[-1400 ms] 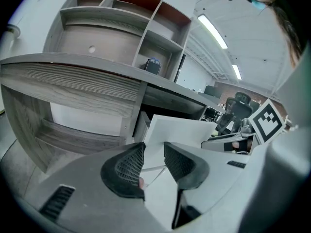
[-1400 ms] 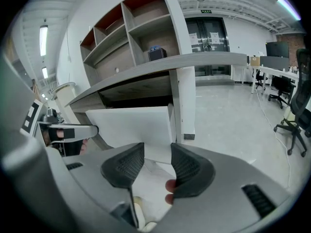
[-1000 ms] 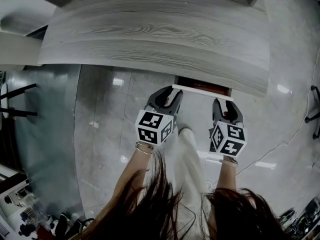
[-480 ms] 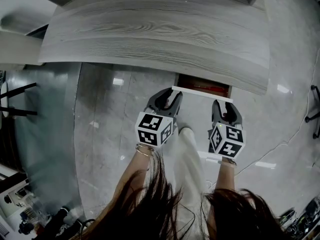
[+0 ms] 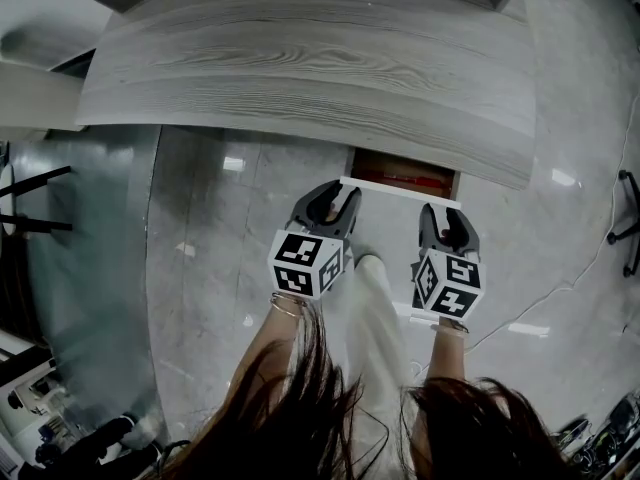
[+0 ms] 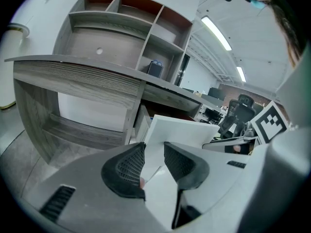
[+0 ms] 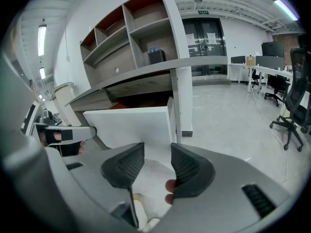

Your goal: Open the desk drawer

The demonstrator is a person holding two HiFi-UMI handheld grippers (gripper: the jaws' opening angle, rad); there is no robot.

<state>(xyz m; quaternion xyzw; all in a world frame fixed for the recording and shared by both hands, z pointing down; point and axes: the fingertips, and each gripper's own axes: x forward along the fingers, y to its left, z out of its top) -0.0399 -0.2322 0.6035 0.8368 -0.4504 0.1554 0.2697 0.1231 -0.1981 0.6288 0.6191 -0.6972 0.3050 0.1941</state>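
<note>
The grey wood desk has a drawer under its right end, pulled partly out, with a white drawer front and a red-brown inside. My left gripper sits at the front's left end. In the left gripper view the white drawer front runs down between the pads, and the left gripper is shut on its edge. My right gripper hangs just below the front's right end. In the right gripper view, the right gripper stands open with the drawer front just beyond its tips.
Glossy grey floor lies under the desk. A person's light trouser leg and shoe stand between the grippers. Open shelves rise at the desk's back. An office chair and other desks stand off to the right.
The drawer front has slid a little further out from under the desk, showing more of the red-brown inside. Both grippers have drawn back toward the person with it.
</note>
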